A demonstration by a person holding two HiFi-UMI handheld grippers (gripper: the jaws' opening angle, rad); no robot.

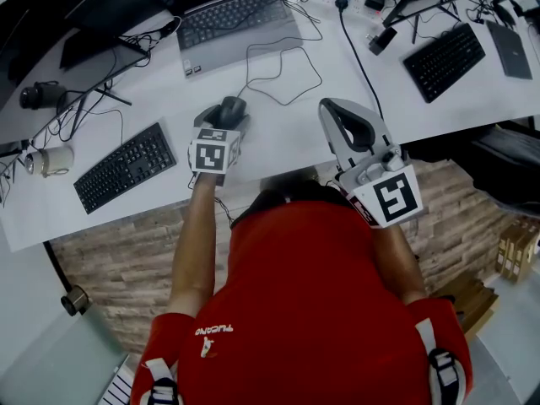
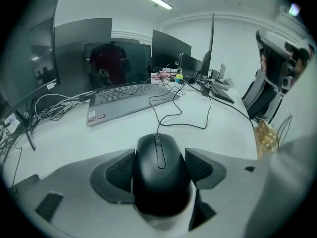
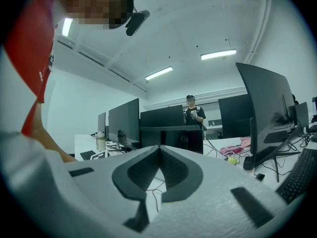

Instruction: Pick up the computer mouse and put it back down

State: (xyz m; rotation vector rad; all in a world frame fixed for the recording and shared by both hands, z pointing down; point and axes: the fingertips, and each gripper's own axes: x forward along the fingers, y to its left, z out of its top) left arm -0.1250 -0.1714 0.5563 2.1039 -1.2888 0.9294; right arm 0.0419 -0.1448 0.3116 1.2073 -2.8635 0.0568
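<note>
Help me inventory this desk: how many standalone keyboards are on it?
2. One keyboard lies left of the left gripper, by the mug; the other keyboard is at the far right. The laptop's built-in keys aren't counted; others may lie out of view.

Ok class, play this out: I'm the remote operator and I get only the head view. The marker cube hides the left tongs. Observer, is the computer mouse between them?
Observer: Yes. The left gripper view shows the left gripper with its tongs closed on the computer mouse, a pad against each side.
Operator: Is it off the desk yet?
Observer: I cannot tell its height. It sits level, scroll wheel up, nose pointing away from the camera.
Operator: And the right tongs?
Observer: The right gripper view shows the right gripper shut and empty, aimed at monitors across the room, not at the desk.
</note>
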